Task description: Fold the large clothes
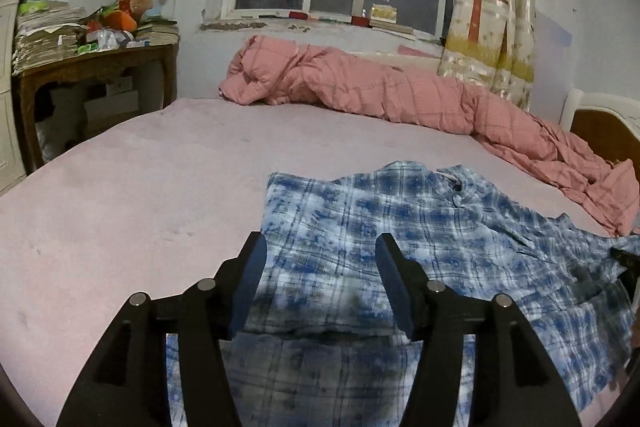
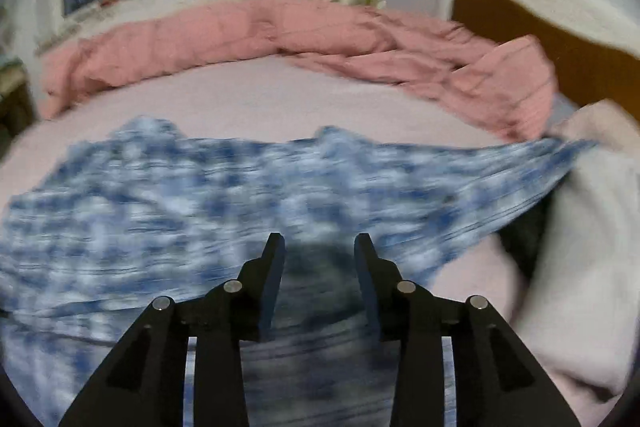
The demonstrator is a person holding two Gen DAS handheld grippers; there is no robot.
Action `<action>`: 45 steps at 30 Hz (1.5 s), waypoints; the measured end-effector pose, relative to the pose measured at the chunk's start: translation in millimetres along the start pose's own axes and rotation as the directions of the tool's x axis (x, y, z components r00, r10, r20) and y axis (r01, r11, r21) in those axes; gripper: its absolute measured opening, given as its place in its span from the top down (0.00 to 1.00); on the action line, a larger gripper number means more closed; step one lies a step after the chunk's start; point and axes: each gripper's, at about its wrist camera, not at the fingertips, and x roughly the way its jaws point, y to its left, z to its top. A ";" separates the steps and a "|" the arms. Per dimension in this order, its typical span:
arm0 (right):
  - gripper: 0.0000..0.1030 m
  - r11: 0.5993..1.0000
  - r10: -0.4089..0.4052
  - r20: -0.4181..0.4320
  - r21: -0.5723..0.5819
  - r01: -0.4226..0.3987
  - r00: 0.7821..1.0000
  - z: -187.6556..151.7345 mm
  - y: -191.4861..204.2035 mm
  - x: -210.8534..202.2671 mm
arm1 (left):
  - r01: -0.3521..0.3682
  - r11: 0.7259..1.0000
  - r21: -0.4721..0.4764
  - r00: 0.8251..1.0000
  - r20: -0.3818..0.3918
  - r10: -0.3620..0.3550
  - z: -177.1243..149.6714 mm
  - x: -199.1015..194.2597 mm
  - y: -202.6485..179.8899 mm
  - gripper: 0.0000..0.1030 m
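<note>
A blue and white plaid shirt [image 1: 420,239] lies spread on the pink bed sheet [image 1: 140,195], collar toward the far side. My left gripper [image 1: 320,247] is open and empty, hovering over the shirt's near left part. In the right wrist view the shirt [image 2: 200,195] is blurred by motion; one part stretches off to the right. My right gripper [image 2: 320,247] is open and empty just above the shirt's near edge. The other gripper shows as a dark shape at the right edge of the left wrist view [image 1: 628,263].
A crumpled pink quilt [image 1: 380,87] lies along the far side of the bed, also in the right wrist view [image 2: 320,39]. A cluttered wooden table [image 1: 92,67] stands at the left. A headboard [image 2: 560,39] and a pale pillow [image 2: 592,227] are at the right.
</note>
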 end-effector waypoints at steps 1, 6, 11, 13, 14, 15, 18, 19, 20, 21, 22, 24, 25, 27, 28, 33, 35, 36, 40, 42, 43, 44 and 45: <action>0.61 0.998 -0.053 0.032 0.035 0.052 0.998 2.3 -10.9 -3.5 | -0.008 1.000 0.010 1.000 0.008 0.008 -1.0 1.3 -0.5 0.42; 0.53 0.949 -0.309 0.095 0.104 0.299 0.946 13.7 -61.9 -1.4 | -0.086 0.996 0.012 0.994 0.062 0.085 -8.4 8.0 0.2 0.27; 0.51 0.914 -0.360 0.026 0.209 0.347 0.933 23.9 -121.4 25.0 | -0.087 0.996 0.028 0.996 0.035 0.086 -11.9 16.3 -1.6 0.22; 0.50 0.905 -0.359 -0.015 0.238 0.352 0.933 21.6 -137.2 40.8 | -0.089 0.995 0.051 0.995 0.042 0.086 -13.7 16.1 -5.9 0.21; 0.50 0.896 -0.368 -0.037 0.253 0.365 0.929 19.6 -144.6 52.3 | -0.091 0.994 0.065 0.995 0.045 0.088 -14.3 15.9 -8.4 0.21; 0.51 0.889 -0.388 -0.035 0.251 0.384 0.921 17.9 -145.8 58.1 | -0.093 0.993 0.076 0.995 0.047 0.090 -14.8 16.2 -11.9 0.21; 0.51 0.863 -0.466 0.019 0.227 0.450 0.884 19.2 -138.8 67.2 | -0.098 0.990 0.098 0.994 0.047 0.094 -16.9 16.4 -16.4 0.21; 0.51 0.863 -0.468 0.024 0.229 0.450 0.884 20.5 -138.2 69.8 | -0.096 0.991 0.099 0.995 0.044 0.092 -16.9 17.1 -16.9 0.21; 0.51 0.860 -0.471 0.025 0.236 0.452 0.882 20.3 -138.6 69.4 | -0.093 0.991 0.097 0.995 0.041 0.089 -16.9 17.8 -16.5 0.21; 0.51 0.849 -0.486 0.025 0.249 0.466 0.874 22.9 -141.5 71.1 | -0.091 0.991 0.094 0.995 0.037 0.087 -16.7 18.8 -15.8 0.21; 0.51 0.839 -0.500 0.024 0.262 0.477 0.866 26.0 -145.5 73.1 | -0.087 0.992 0.090 0.996 0.033 0.085 -17.1 19.1 -14.7 0.21; 0.62 0.824 -0.507 0.008 0.297 0.482 0.862 32.4 -158.7 78.0 | -0.080 0.994 0.078 0.997 0.023 0.078 -16.3 21.1 -12.7 0.21; 0.66 0.821 -0.505 0.003 0.310 0.479 0.863 34.1 -162.3 79.5 | -0.079 0.994 0.074 0.997 0.020 0.078 -15.8 21.8 -12.4 0.21; 0.86 0.815 -0.500 0.000 0.339 0.470 0.866 34.7 -170.5 82.1 | -0.082 0.994 0.074 0.997 0.017 0.081 -16.3 22.2 -13.2 0.21; 0.96 0.812 -0.504 -0.001 0.339 0.475 0.864 34.2 -171.5 83.5 | -0.085 0.993 0.078 0.996 0.018 0.084 -16.8 22.2 -14.6 0.21; 0.97 0.839 -0.470 0.086 0.352 0.414 0.878 31.6 -164.2 69.4 | -0.098 0.989 0.107 0.995 0.040 0.094 -18.4 19.2 -21.0 0.21; 0.97 0.847 -0.482 0.148 0.332 0.416 0.863 35.0 -148.5 55.1 | -0.098 0.988 0.118 0.995 0.042 0.093 -18.9 19.2 -22.4 0.21; 0.97 0.844 -0.503 0.184 0.318 0.433 0.845 35.5 -136.7 47.5 | -0.097 0.988 0.124 0.995 0.039 0.093 -19.4 20.3 -23.2 0.21; 0.97 0.924 -0.372 0.300 0.205 0.322 0.878 38.1 -81.1 20.4 | -0.105 0.984 0.146 0.995 0.020 0.103 -21.9 25.6 -26.6 0.21; 0.97 0.973 -0.228 0.311 0.118 0.200 0.923 38.2 -47.9 9.6 | -0.104 0.982 0.157 0.995 0.029 0.101 -22.4 24.0 -29.0 0.21; 0.97 0.992 -0.129 0.295 0.052 0.119 0.947 37.6 -29.6 6.5 | -0.103 0.981 0.161 0.995 0.032 0.099 -22.8 23.5 -30.2 0.21; 0.97 0.998 -0.053 0.276 -0.005 0.056 0.960 35.8 -14.2 4.9 | -0.107 0.980 0.168 0.994 0.036 0.102 -23.2 23.0 -31.6 0.21; 0.97 0.997 0.012 0.253 -0.076 0.008 0.967 32.7 2.5 3.8 | -0.112 0.978 0.176 0.994 0.038 0.107 -23.7 23.0 -33.2 0.21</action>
